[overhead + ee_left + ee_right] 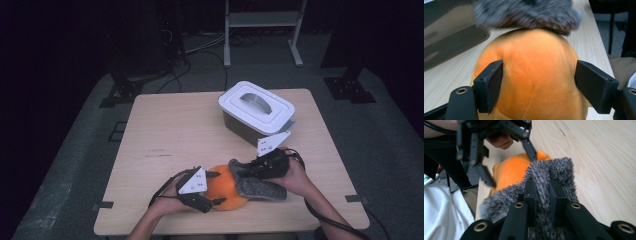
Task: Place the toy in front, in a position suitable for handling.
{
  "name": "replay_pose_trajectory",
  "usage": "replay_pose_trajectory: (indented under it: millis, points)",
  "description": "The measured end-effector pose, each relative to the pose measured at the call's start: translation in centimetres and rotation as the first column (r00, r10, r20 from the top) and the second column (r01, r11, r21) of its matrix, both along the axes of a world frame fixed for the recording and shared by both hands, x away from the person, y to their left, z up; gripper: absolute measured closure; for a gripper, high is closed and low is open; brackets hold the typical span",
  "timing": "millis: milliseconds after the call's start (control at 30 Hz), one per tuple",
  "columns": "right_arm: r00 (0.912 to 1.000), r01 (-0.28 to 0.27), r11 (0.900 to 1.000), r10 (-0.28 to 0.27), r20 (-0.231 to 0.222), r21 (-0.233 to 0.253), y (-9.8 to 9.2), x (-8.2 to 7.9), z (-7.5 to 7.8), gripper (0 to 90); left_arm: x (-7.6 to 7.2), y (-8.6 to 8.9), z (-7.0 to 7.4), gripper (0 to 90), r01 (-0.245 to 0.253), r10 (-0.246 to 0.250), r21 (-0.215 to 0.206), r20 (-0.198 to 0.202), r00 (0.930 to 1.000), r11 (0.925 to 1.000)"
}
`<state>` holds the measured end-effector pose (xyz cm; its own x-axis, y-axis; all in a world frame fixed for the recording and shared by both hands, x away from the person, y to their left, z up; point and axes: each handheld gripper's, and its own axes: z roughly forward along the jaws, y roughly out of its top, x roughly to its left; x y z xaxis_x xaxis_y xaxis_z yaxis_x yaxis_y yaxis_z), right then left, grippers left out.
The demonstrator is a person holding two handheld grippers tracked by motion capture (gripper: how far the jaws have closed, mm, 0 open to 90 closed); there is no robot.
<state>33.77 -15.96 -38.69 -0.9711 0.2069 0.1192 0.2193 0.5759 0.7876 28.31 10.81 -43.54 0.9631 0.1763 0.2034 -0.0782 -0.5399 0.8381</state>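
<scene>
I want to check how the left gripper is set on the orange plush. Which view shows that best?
The left gripper view: the orange plush sits between the left gripper's jaws, one at each flank. The high view gives it small and partly covered. The right gripper view, from behind the grey furry piece that the right gripper pinches, shows one side.

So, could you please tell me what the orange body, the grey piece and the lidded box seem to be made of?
Round orange plush body: soft short-pile fabric, seamed and dimpled. Shaggy grey fur piece: long-pile faux fur, probably. White-lidded rectangular box: smooth, slightly glossy plastic, likely.
</scene>
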Motion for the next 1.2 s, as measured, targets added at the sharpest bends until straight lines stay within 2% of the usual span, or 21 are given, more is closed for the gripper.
replay_pose_trajectory:
  millis: [67,100,267,433,567,600,633,800,833,867,900,933,967,1000,1033,1100,1133,1200]
  points:
    - [1.0000,-0.006,1.000,0.006,-0.004,-0.014,0.6,0.5,-0.2,77.9,-0.1,0.0,-0.1,23.6,0.003,-0.003,0.005,0.005,1.0000,1.0000]
    - [0.9993,-0.002,1.000,0.002,-0.036,0.001,0.7,1.1,-0.7,77.9,0.1,0.2,-0.2,23.6,0.002,-0.002,-0.005,-0.011,0.9999,1.0000]
    - [0.9974,0.023,1.000,-0.022,-0.068,0.015,-0.2,1.9,-1.5,78.0,0.2,0.4,-0.3,23.6,0.001,-0.001,-0.015,-0.020,0.9998,0.9999]
    - [0.9902,0.073,0.997,-0.070,-0.120,0.018,-2.6,1.6,-3.1,78.0,0.6,0.8,-0.6,23.6,-0.016,0.014,-0.042,-0.053,0.9985,0.9990]
    - [0.9850,0.079,0.997,-0.075,-0.155,0.016,-3.9,0.8,-4.0,77.9,0.7,0.8,-0.6,23.6,-0.030,0.026,-0.052,-0.067,0.9974,0.9982]
    - [0.9850,0.079,0.997,-0.075,-0.155,0.016,-3.9,0.8,-4.0,77.9,0.8,0.8,-0.6,23.6,-0.033,0.030,-0.049,-0.065,0.9974,0.9983]
    - [0.9853,0.078,0.997,-0.076,-0.153,0.008,-4.4,0.1,-4.0,77.9,0.9,0.8,-0.6,23.7,-0.038,0.035,-0.048,-0.067,0.9972,0.9981]
    - [0.9925,0.050,0.999,-0.048,-0.113,0.020,-3.9,-1.3,-3.1,77.9,1.7,0.9,-0.6,24.2,-0.085,0.078,-0.061,-0.106,0.9913,0.9945]
    - [0.9962,0.025,0.999,-0.022,-0.084,0.029,-3.1,-1.8,-2.4,77.9,1.7,0.9,-0.6,24.2,-0.095,0.088,-0.064,-0.112,0.9899,0.9934]
    - [0.9962,0.025,0.999,-0.022,-0.084,0.029,-3.1,-1.8,-2.4,77.9,1.8,0.9,-0.6,24.2,-0.105,0.097,-0.068,-0.121,0.9880,0.9921]
    - [0.9985,-0.004,0.999,0.006,-0.054,0.034,-1.9,-2.3,-1.7,77.9,1.9,0.8,-0.6,24.1,-0.119,0.109,-0.070,-0.126,0.9860,0.9904]
    - [0.9985,-0.004,0.999,0.006,-0.054,0.034,-1.9,-2.3,-1.7,77.9,1.9,0.8,-0.6,24.1,-0.119,0.109,-0.070,-0.126,0.9860,0.9904]
    - [0.9991,-0.016,0.999,0.017,-0.038,0.028,-1.4,-2.5,-1.4,77.9,1.9,0.8,-0.6,24.1,-0.126,0.116,-0.070,-0.129,0.9849,0.9896]
    - [0.9996,-0.029,1.000,0.029,-0.006,0.004,-0.5,-2.6,-1.3,77.8,2.0,0.9,-0.7,23.5,-0.132,0.120,-0.080,-0.135,0.9835,0.9881]
    - [0.9996,-0.027,1.000,0.027,0.006,-0.014,-0.2,-2.6,-1.4,77.8,2.1,1.1,-0.7,22.0,-0.132,0.120,-0.084,-0.141,0.9828,0.9877]
    - [0.9995,-0.027,1.000,0.027,0.014,-0.016,-0.1,-2.5,-1.6,77.8,2.1,1.2,-0.5,19.6,-0.121,0.109,-0.082,-0.137,0.9846,0.9893]
    - [0.9998,-0.021,1.000,0.021,-0.001,0.003,-0.2,-2.4,-1.9,77.8,2.1,1.3,-0.4,16.6,-0.116,0.104,-0.085,-0.135,0.9854,0.9897]
    - [0.9999,-0.011,1.000,0.011,-0.005,0.008,-0.6,-2.3,-2.0,77.8,2.1,1.5,-0.1,14.6,-0.109,0.095,-0.092,-0.143,0.9851,0.9898]
